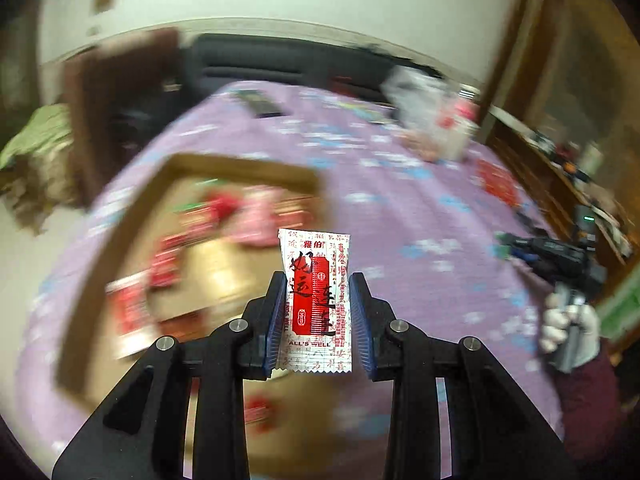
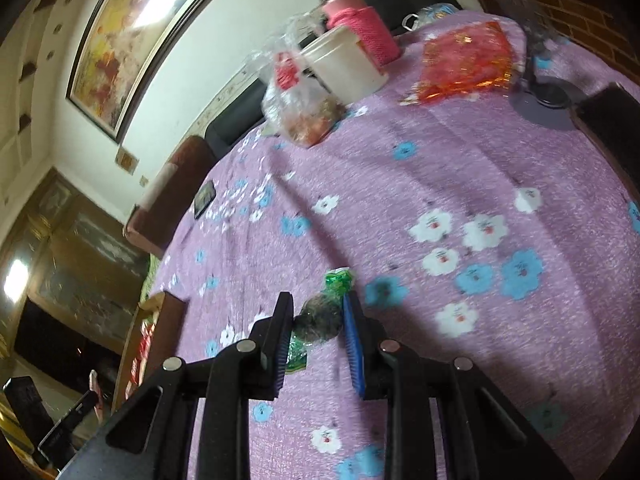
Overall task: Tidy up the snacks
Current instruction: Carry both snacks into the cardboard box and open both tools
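Note:
My left gripper [image 1: 318, 312] is shut on a white and red snack packet [image 1: 316, 300] with Chinese print, held upright above the table beside a cardboard box [image 1: 240, 168]. The box holds several red and pink snack packets [image 1: 224, 208], all blurred. My right gripper [image 2: 318, 320] is shut on a dark candy in a green twisted wrapper [image 2: 322, 314], held just above the purple flowered tablecloth [image 2: 440, 168]. The right gripper also shows at the right edge of the left wrist view [image 1: 560, 256], held by a gloved hand. The box edge shows at the lower left of the right wrist view [image 2: 160, 320].
At the table's far side stand a white tub [image 2: 344, 64], a pink-sleeved jar [image 2: 360, 24], a clear bag of snacks [image 2: 300, 104] and a red foil packet [image 2: 468, 60]. A dark stand base [image 2: 548, 100] and a black phone [image 2: 204, 198] lie on the cloth. A sofa is beyond.

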The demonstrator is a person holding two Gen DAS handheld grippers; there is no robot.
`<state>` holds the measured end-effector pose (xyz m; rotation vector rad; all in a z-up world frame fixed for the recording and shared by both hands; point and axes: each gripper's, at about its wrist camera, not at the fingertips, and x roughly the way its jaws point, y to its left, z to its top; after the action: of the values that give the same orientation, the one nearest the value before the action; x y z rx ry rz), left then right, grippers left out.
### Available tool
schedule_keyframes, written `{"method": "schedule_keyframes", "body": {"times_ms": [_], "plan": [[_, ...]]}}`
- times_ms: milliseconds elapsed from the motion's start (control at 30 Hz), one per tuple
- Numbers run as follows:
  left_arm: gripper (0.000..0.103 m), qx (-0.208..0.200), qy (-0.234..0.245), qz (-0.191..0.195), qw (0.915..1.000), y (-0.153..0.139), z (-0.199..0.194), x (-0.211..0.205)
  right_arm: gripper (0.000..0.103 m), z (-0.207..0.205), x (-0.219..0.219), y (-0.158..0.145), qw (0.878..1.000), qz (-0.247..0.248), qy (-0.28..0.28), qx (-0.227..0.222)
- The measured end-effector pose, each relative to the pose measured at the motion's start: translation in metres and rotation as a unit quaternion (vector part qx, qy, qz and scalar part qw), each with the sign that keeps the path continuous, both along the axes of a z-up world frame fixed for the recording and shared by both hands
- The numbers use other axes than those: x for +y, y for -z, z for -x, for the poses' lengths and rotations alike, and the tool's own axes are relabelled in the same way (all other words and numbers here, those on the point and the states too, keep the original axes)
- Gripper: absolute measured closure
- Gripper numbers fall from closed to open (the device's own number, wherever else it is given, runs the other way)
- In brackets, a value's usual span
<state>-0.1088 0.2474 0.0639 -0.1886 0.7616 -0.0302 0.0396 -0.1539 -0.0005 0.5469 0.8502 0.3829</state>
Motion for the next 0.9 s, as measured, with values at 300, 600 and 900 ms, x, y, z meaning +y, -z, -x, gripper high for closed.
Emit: {"method": "schedule_keyframes", "body": {"times_ms": [300, 600, 900], "plan": [[0.072, 0.031, -0.089, 0.032, 0.9951, 0.034, 0.043, 0.084, 0.075, 0.032, 0.102, -0.043, 0.995, 0.033, -0.095, -0.025], [0.07, 0.043, -0.114, 0.06, 0.9907, 0.051, 0.035, 0.109, 0.075, 0.055, 0.252, -0.041, 0.972, 0.074, -0.224, -0.017], [0.069, 0.018, -0.117, 0.091, 0.9888, 0.036, 0.056, 0.111, 0.074, 0.042, 0.33, -0.021, 0.958, 0.16, -0.238, -0.013]]}}
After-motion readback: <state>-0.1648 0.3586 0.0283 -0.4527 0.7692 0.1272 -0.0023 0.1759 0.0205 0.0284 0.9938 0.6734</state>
